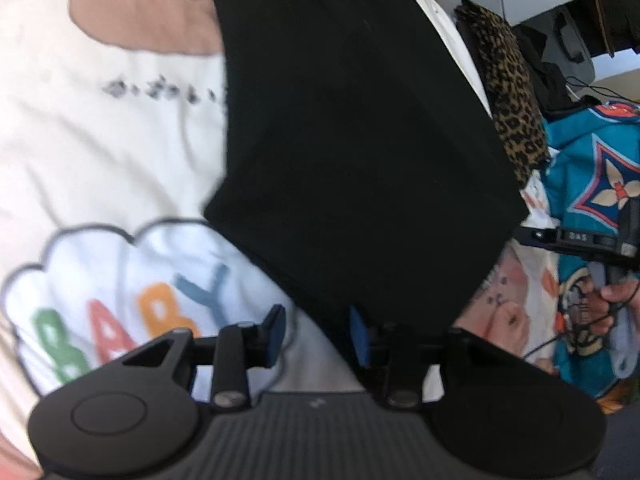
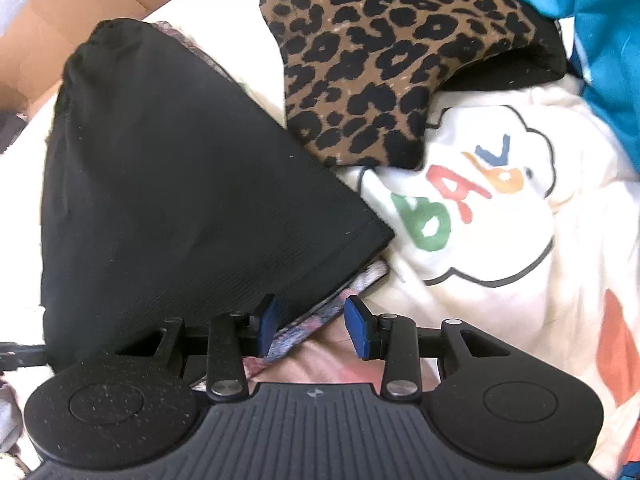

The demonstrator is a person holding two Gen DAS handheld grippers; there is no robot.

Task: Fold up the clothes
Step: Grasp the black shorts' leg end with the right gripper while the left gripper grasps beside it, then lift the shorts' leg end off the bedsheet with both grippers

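A folded black garment (image 1: pixel 352 140) lies on a cream bedspread (image 1: pixel 120 152) printed with a bear and a "BABY" cloud. In the left wrist view my left gripper (image 1: pixel 318 334) points down at the garment's near corner. Its blue pads stand apart, and the black hem lies by the right pad without being pinched. In the right wrist view the black garment (image 2: pixel 180 200) fills the left side, with a patterned purple-pink lining showing under its edge. My right gripper (image 2: pixel 313 326) is open over that lining, which brushes the left pad (image 2: pixel 267 324).
A leopard-print garment (image 2: pixel 380 60) lies just beyond the black one, and teal patterned fabric (image 1: pixel 592 168) sits at the right. A cardboard box (image 2: pixel 80 20) stands at the far left. A hand (image 1: pixel 612 296) on the other gripper's handle shows at the right edge.
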